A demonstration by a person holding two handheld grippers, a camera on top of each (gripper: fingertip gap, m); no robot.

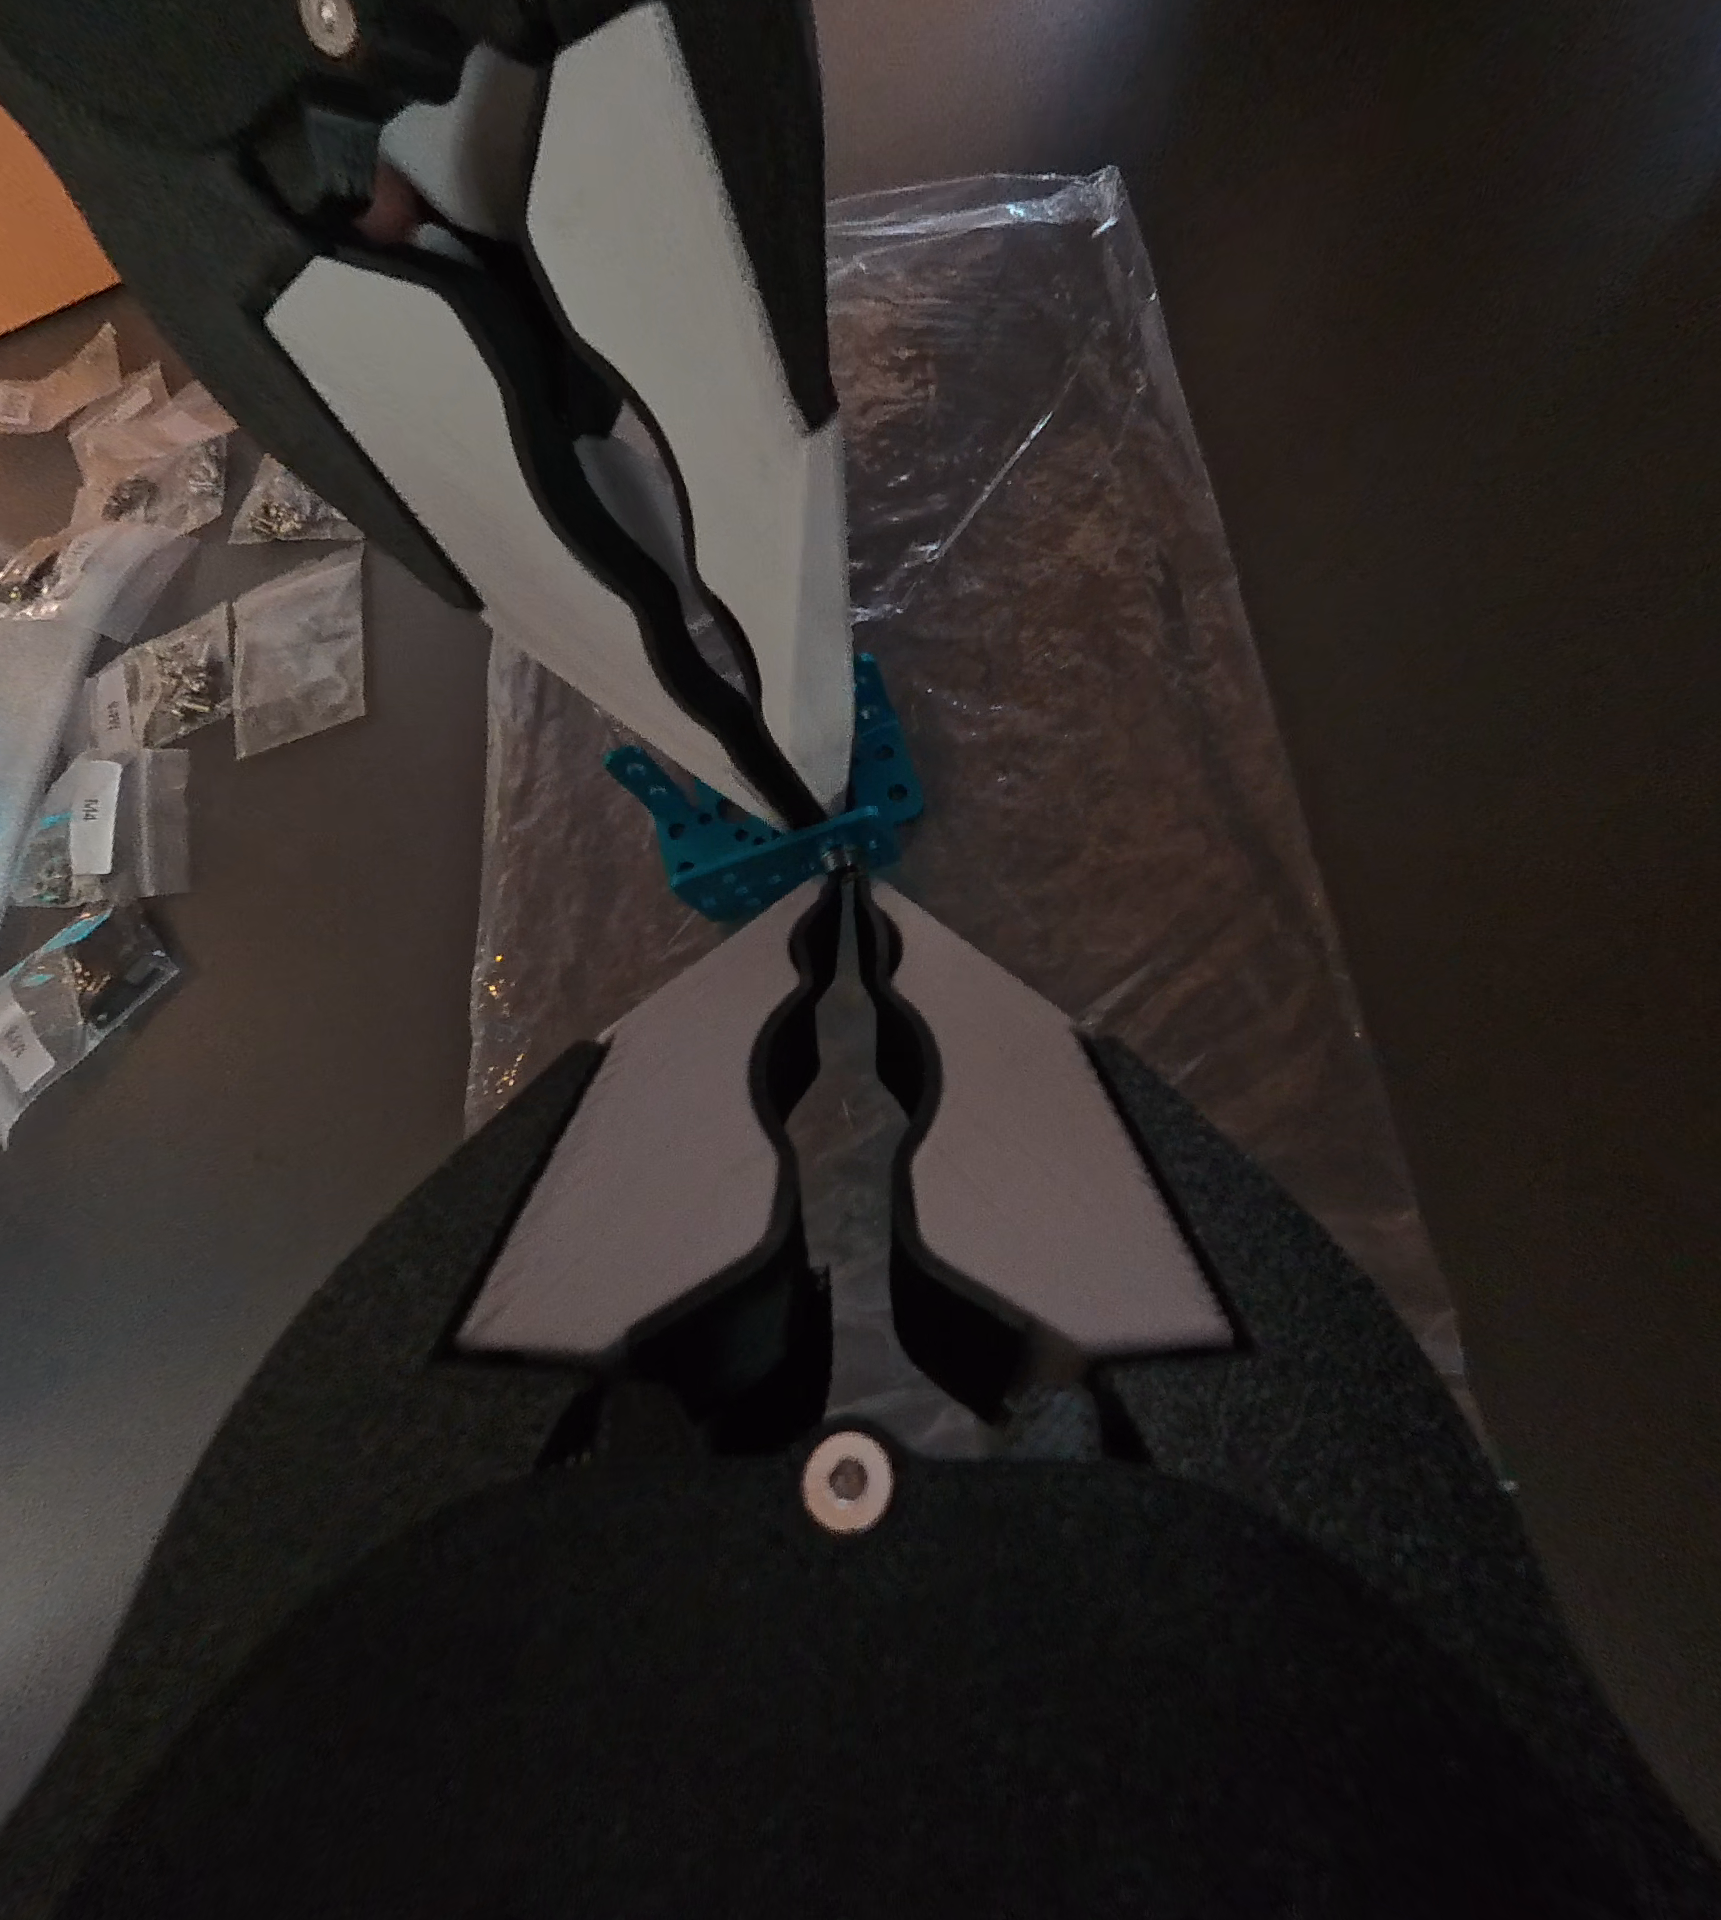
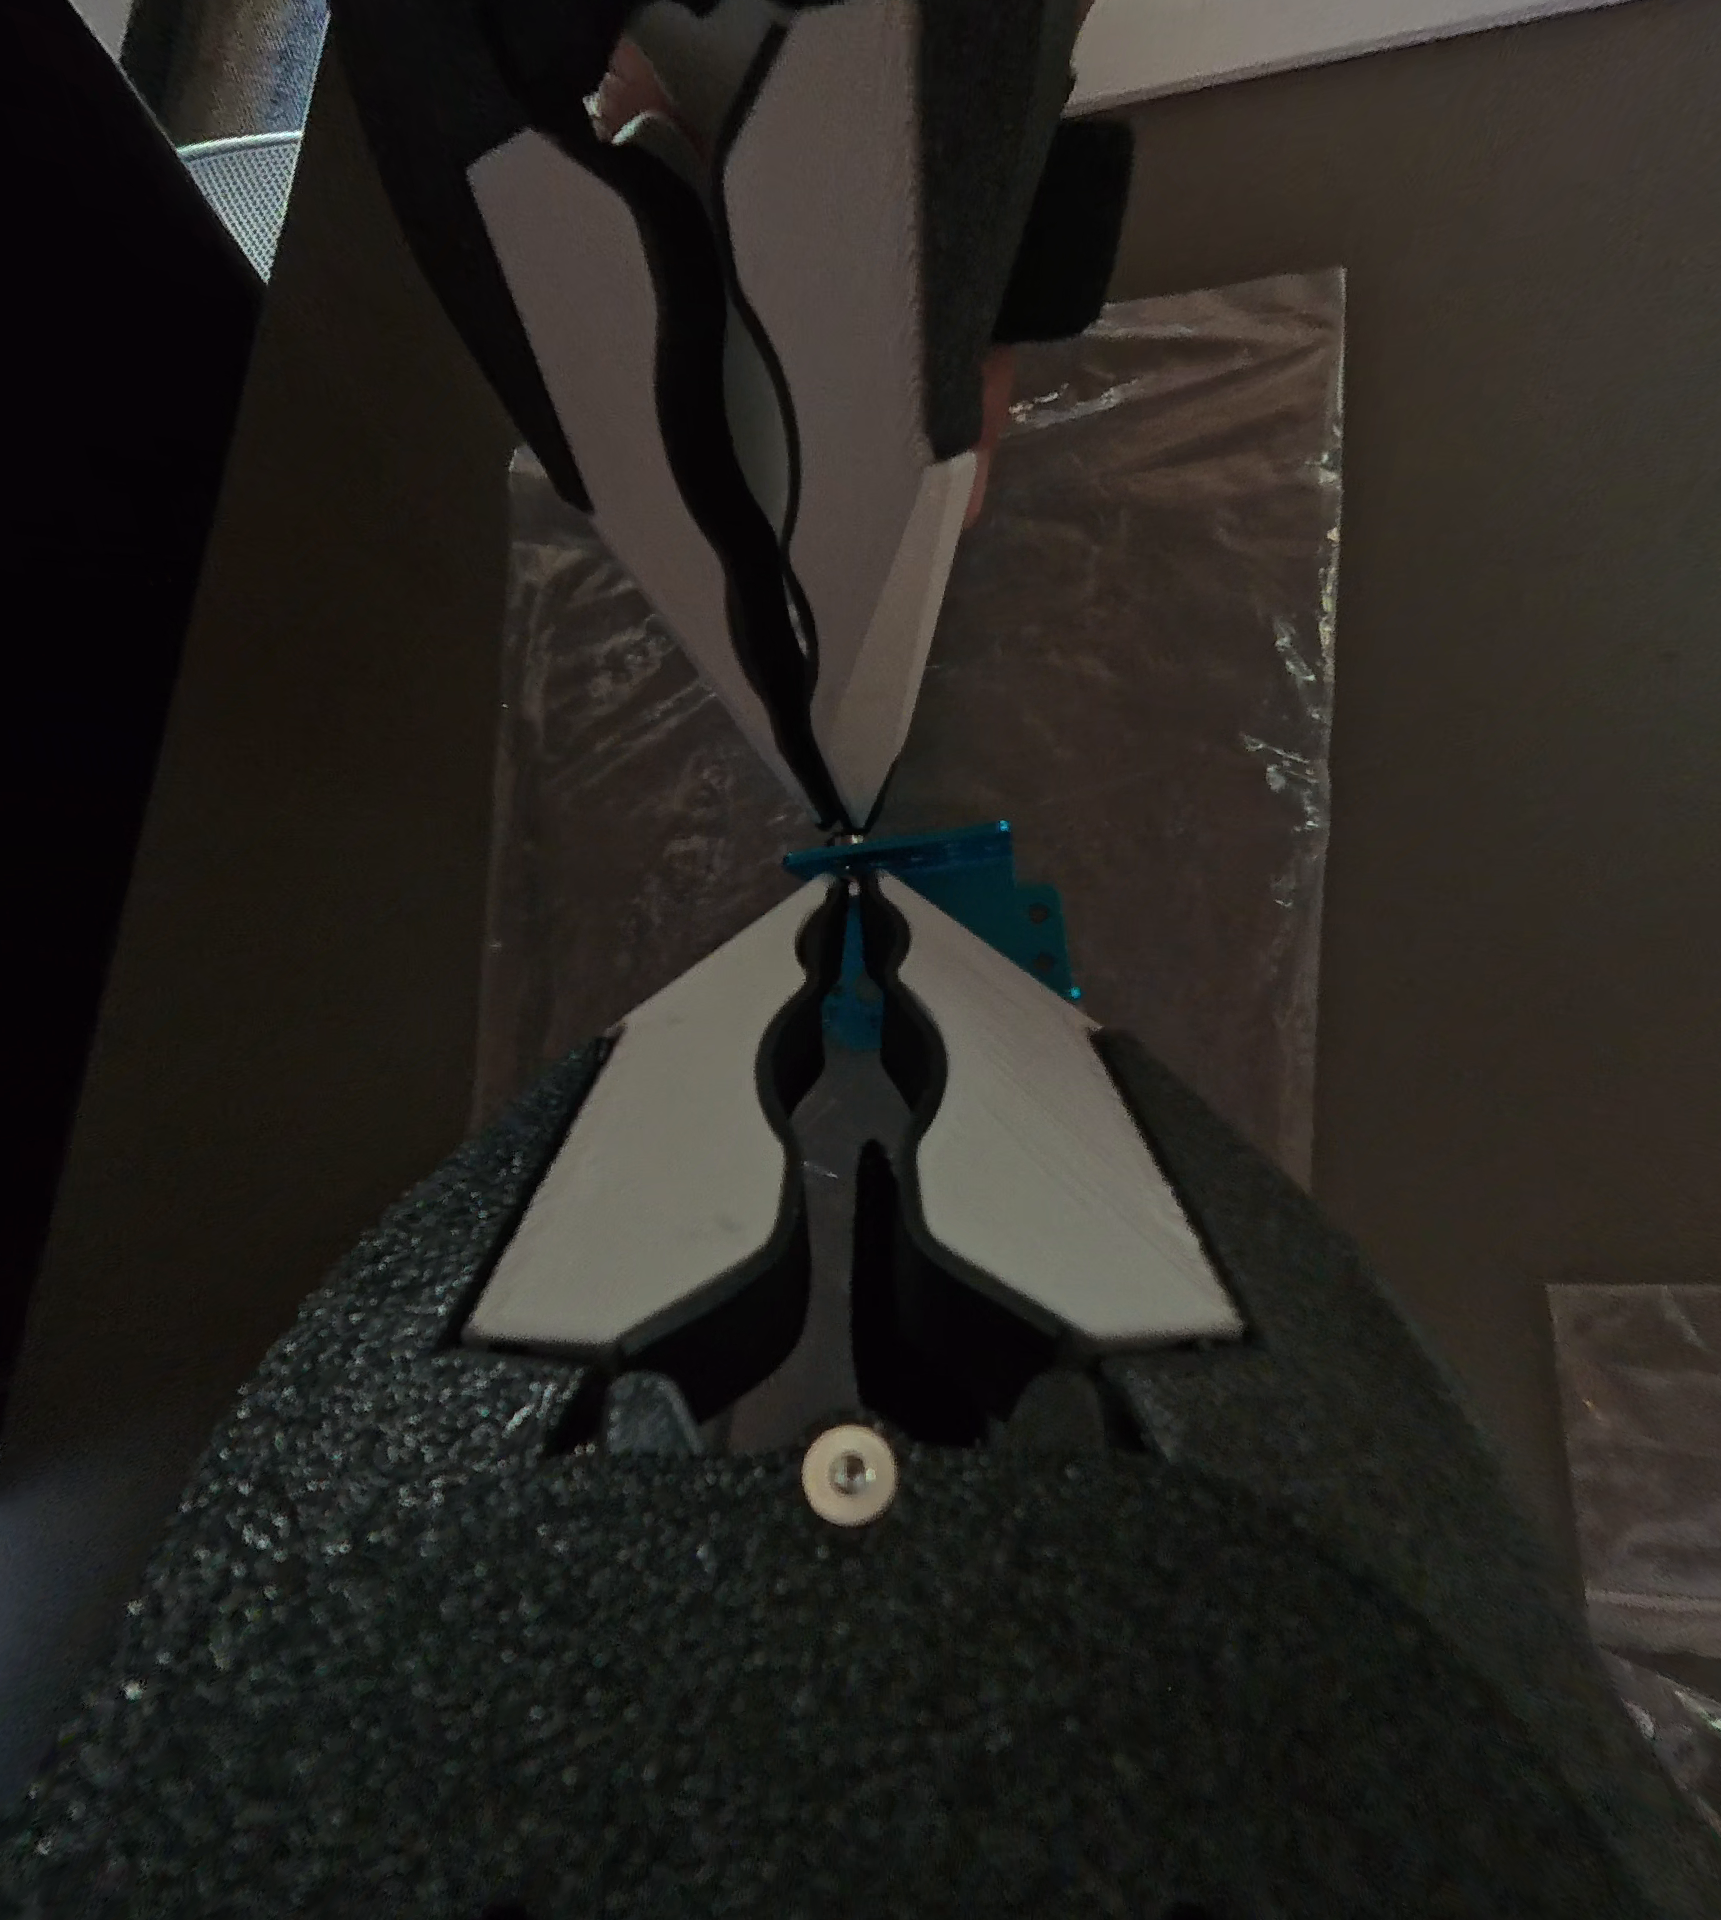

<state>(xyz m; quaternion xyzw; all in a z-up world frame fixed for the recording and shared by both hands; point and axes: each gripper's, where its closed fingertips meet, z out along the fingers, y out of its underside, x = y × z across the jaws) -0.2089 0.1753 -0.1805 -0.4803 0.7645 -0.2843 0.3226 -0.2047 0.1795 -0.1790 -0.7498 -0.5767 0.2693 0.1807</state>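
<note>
Where both grippers meet tip to tip above a clear plastic sheet on the dark surface: left gripper, fingers pressed together on a small silver screw; right gripper, pinching a blue perforated bracket, long axis crosswise, flanges angled away. Screw largely hidden. Small bags of hardware near the surface's left edge, contents indistinct.

Your right hand-held gripper hides much of the blue bracket; the tiny screw is barely discernible.
</note>
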